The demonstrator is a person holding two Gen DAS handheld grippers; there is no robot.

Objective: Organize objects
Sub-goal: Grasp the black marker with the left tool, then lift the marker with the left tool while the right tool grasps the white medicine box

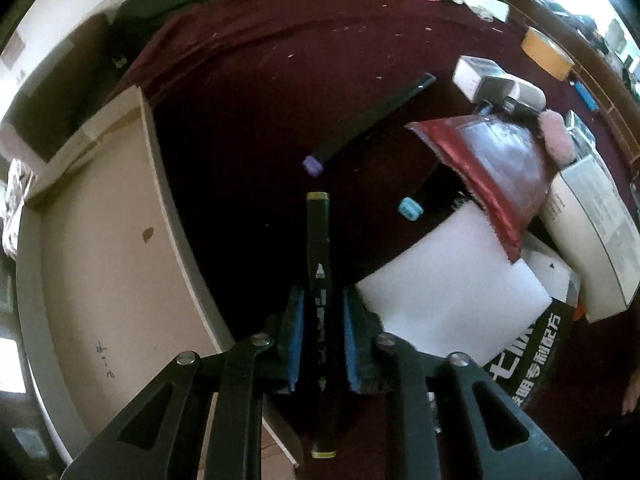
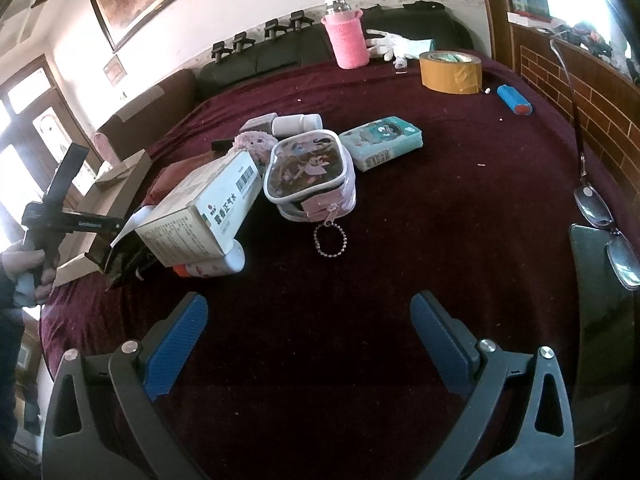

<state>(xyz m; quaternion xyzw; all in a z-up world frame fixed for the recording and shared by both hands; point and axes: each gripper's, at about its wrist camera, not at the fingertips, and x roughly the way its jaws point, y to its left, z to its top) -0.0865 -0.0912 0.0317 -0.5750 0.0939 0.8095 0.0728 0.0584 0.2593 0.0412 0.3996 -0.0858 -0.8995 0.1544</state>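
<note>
A black marker with yellow ends (image 1: pixel 318 264) lies lengthwise between the blue pads of my left gripper (image 1: pixel 323 296), which is shut on it above the maroon cloth. Two more black markers lie just ahead, one purple-capped (image 1: pixel 368 120) and one blue-capped (image 1: pixel 410 208). An open cardboard box (image 1: pixel 100 240) sits to the left of the gripper. In the right wrist view my right gripper (image 2: pixel 310 300) stands open over bare maroon cloth with nothing between its fingers. The pile with a medicine box (image 2: pixel 204 208) and a cartoon pouch (image 2: pixel 308 176) lies ahead of it.
A red packet (image 1: pixel 492 168) and a white sheet (image 1: pixel 452 292) crowd the left gripper's right side. Further off are a tissue pack (image 2: pixel 382 142), tape roll (image 2: pixel 450 72), pink-sleeved bottle (image 2: pixel 346 40), blue tube (image 2: pixel 514 100), white glove (image 2: pixel 396 46), and glasses (image 2: pixel 604 216) at the right edge.
</note>
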